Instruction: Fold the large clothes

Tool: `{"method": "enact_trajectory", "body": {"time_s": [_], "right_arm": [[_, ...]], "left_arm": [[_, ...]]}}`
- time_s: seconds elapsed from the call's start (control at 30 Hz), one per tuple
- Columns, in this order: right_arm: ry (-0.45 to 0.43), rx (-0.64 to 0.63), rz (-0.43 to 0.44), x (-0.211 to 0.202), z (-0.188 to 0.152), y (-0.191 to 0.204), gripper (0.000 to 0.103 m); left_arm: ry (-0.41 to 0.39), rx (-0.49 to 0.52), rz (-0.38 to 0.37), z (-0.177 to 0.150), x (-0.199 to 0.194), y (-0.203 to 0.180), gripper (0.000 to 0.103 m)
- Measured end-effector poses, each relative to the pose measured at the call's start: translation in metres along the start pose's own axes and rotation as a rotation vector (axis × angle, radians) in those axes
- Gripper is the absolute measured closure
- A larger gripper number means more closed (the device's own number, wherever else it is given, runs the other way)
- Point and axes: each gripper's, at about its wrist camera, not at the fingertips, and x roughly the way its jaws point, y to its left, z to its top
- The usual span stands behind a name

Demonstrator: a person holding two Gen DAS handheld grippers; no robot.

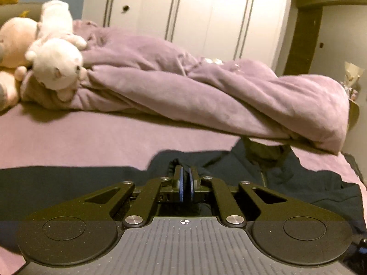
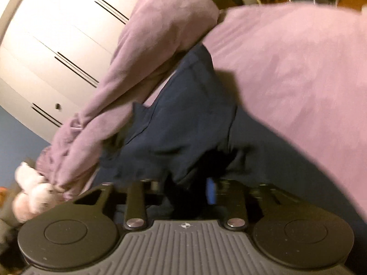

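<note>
Left gripper point(image 1: 185, 178): blue-padded fingers nearly together, pinching a fold of the dark navy fabric garment point(image 1: 298, 178), which lay spread on the lilac bedsheet point(image 1: 91, 137). Right gripper point(image 2: 190, 188): tilted, blurred; garment cloth point(image 2: 183, 114) draped between the fingers, one blue pad point(image 2: 211, 190) visible; how far apart they stood could not be told. Behind: one rumpled lilac plush duvet point(image 1: 206, 87); two plush toys, white point(image 1: 57, 59) and beige point(image 1: 13, 43); one white wardrobe point(image 1: 195, 6).

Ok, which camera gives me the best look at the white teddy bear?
The left wrist view: the white teddy bear lies unobstructed against the purple duvet, face and paws visible, only slightly soft. In the right wrist view it is a motion-blurred pale lump at the left edge.
</note>
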Motion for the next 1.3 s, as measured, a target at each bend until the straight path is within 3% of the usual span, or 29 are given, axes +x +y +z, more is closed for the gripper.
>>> {"method": "enact_trajectory", "body": {"time_s": [0.13, 0.23, 0.33, 0.5, 0.67, 0.73, 0.8, 0.83, 0.87, 1.0, 1.17, 1.3], "right_arm": [[-0.129, 0.0, -0.088, -0.023, 0.013, -0.022, 0.085], [-0.058, 0.021, -0.072, -0.027, 0.015, -0.036, 0.084], [-0.044, -0.095, -0.067, -0.052, 0.013, -0.027, 0.066], [-0.137, -0.17, -0.024, -0.091, 0.018, -0.012, 0.062], [-0.081, -0.335, -0.055, -0.051, 0.016, 0.026, 0.062], [-0.05, -0.413, -0.113, -0.029, 0.009, 0.037, 0.062], [-0.056, -0.477, -0.173, -0.011, 0.003, 0.04, 0.064], [-0.047, -0.49, -0.193, -0.006, 0.002, 0.04, 0.064], [-0.036, -0.494, -0.203, -0.001, 0.002, 0.039, 0.064], [-0.016, -0.571, -0.212, 0.007, -0.008, 0.033, 0.063], [-0.011, -0.678, -0.269, 0.014, -0.02, 0.043, 0.063], [-0.006, -0.745, -0.304, 0.023, -0.023, 0.047, 0.063]], "left_arm": [[0.052, 0.045, -0.018, -0.018, 0.022, -0.019, 0.095], [0.073, 0.077, 0.026, -0.031, 0.033, -0.023, 0.095], [0.076, 0.069, 0.031, -0.034, 0.033, -0.014, 0.095], [0.081, 0.042, 0.053, -0.03, 0.034, -0.003, 0.095], [0.079, 0.1, 0.083, -0.03, 0.035, -0.011, 0.094], [0.098, 0.114, 0.106, -0.032, 0.037, -0.009, 0.093], [0.113, 0.113, 0.129, -0.035, 0.036, -0.002, 0.087], [0.12, 0.102, 0.128, -0.035, 0.033, 0.003, 0.078], [0.128, 0.086, 0.123, -0.036, 0.03, 0.008, 0.069], [0.121, 0.03, 0.051, -0.041, 0.004, 0.014, 0.065], [0.162, 0.083, -0.023, -0.049, 0.006, -0.015, 0.062], [0.209, 0.091, 0.016, -0.054, 0.031, -0.026, 0.061]]}}
